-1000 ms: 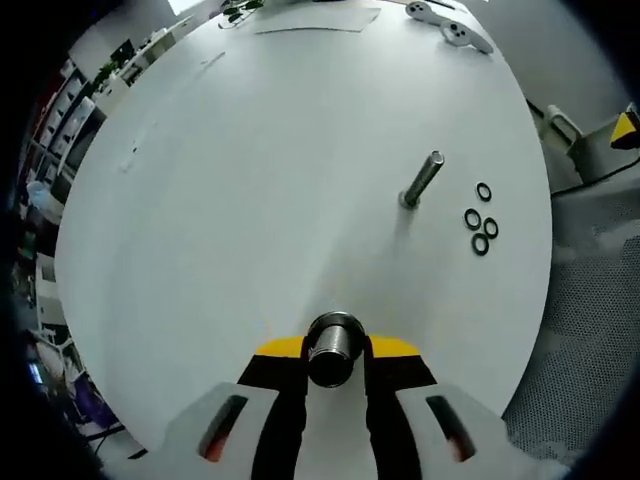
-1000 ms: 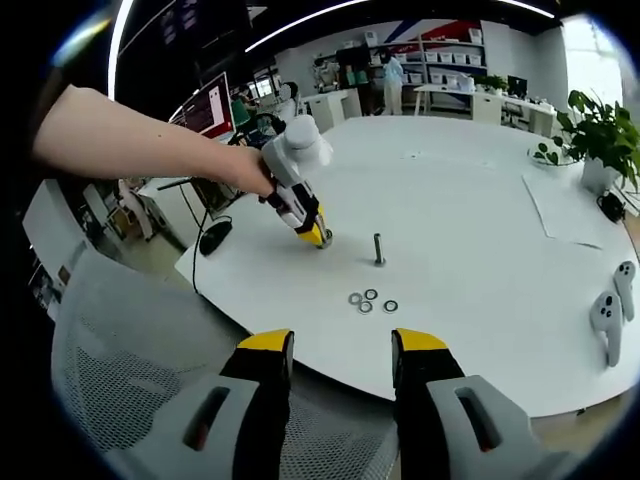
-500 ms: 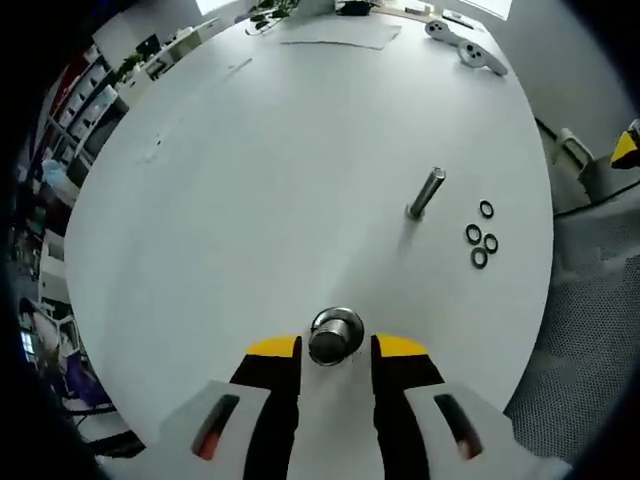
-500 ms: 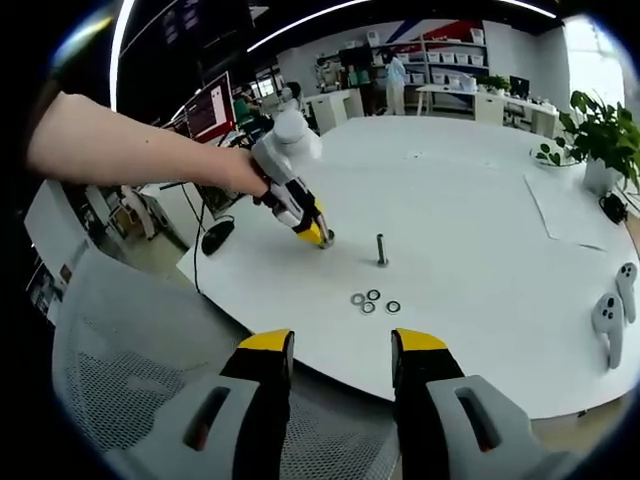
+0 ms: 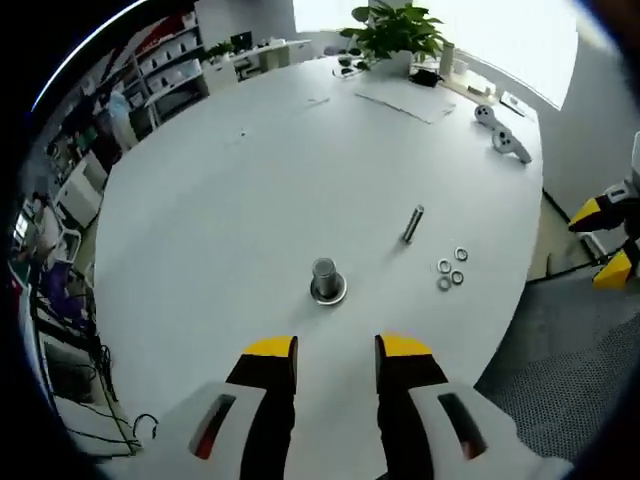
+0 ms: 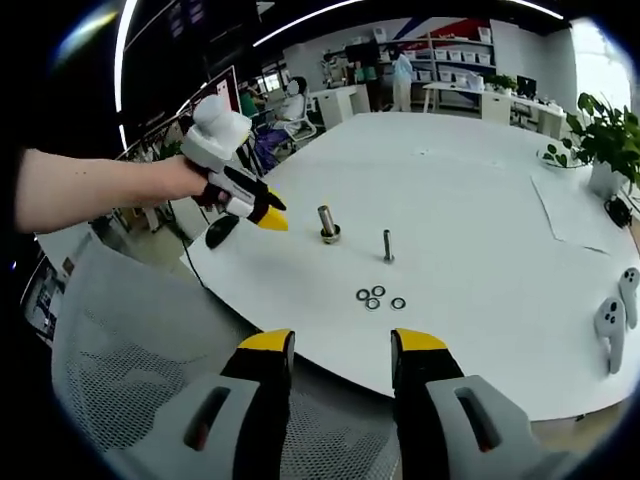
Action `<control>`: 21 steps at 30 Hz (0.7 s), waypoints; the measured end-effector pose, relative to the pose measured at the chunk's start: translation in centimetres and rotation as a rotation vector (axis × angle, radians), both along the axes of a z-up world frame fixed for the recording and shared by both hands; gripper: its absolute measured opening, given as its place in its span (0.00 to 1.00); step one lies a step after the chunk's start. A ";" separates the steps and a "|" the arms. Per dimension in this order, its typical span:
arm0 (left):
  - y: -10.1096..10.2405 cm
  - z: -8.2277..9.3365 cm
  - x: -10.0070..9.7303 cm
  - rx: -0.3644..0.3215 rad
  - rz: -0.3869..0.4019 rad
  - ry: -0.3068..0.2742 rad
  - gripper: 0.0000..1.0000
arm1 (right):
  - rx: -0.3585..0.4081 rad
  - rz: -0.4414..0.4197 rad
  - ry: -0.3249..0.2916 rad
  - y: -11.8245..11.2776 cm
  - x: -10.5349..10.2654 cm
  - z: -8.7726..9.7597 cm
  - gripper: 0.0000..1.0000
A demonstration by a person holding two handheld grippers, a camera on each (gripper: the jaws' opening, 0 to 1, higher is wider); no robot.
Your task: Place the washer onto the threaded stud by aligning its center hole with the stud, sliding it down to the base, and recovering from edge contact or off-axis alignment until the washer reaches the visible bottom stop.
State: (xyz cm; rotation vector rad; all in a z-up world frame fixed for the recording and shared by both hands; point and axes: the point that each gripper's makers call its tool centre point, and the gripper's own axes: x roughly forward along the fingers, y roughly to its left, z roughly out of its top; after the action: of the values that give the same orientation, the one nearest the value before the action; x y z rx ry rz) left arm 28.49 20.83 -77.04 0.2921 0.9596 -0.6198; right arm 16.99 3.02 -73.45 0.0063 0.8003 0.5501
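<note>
So nothing's picked up yet: both the left gripper (image 5: 325, 352) and right gripper (image 6: 340, 350) sit wide and empty, the threaded stud (image 6: 327, 223) stands upright, and next up, I reckon, is grabbing a washer (image 6: 363, 296) from the small cluster near it.

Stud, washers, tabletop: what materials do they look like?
Stud: probably steel, a grey rod with a metallic sheen. Washers: likely plated metal, thin silvery rings with dark centres. Tabletop: white, smooth, matte, maybe laminate; cannot tell for sure.
</note>
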 end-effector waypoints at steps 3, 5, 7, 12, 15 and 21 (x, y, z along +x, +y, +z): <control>0.7 0.5 -1.6 -0.009 0.012 -0.003 0.29 | 0.004 0.004 -0.001 0.1 -0.1 0.1 0.41; 1.0 1.0 -2.5 -0.027 0.029 -0.013 0.29 | 0.008 0.008 0.000 0.2 -0.1 0.1 0.41; 1.3 1.5 -3.3 -0.054 0.053 -0.018 0.29 | 0.002 0.013 0.000 0.2 -0.1 0.0 0.41; 2.2 2.5 -4.3 -0.129 0.109 -0.040 0.29 | -0.008 0.014 -0.001 0.1 -0.1 0.0 0.41; 2.6 3.3 -5.1 -0.172 0.130 -0.056 0.29 | -0.015 0.011 0.000 0.0 -0.2 0.0 0.41; 4.5 4.9 -7.1 -0.217 0.119 -0.071 0.29 | -0.010 -0.028 0.004 -0.5 0.0 -0.1 0.41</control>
State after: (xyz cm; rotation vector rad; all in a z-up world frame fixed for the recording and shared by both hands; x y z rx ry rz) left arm 21.42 25.28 -72.16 0.0630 0.8268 -0.5946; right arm 17.01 2.55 -73.50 0.0092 0.8053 0.5196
